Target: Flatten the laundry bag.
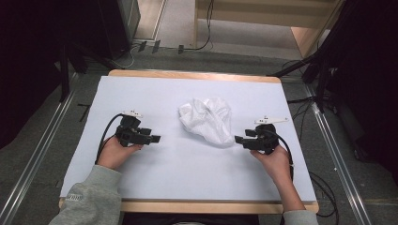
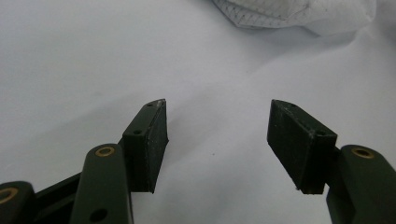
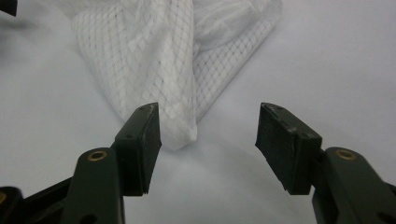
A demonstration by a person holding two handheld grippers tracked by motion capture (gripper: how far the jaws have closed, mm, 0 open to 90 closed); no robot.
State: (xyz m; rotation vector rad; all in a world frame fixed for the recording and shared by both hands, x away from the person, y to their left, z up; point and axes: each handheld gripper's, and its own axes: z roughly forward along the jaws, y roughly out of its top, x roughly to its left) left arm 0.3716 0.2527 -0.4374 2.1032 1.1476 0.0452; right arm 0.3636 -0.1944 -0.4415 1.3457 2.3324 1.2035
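Right gripper (image 1: 240, 139) level, jaws apart, beside white mesh bag (image 1: 209, 119)

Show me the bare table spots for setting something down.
Free: the table strip beyond the left gripper, and the wide front span between both hands. Crowded: the right gripper sits close against the white mesh bag at centre.

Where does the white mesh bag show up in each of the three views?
High view: the white mesh bag lies crumpled at the table's middle, between the two grippers.
Left gripper view: one edge of it sits at the top, right of centre, beyond the open jaws.
Right gripper view: it fills the upper middle, its corner reaching down between the open jaws.
Shared landmark: the white table cover.
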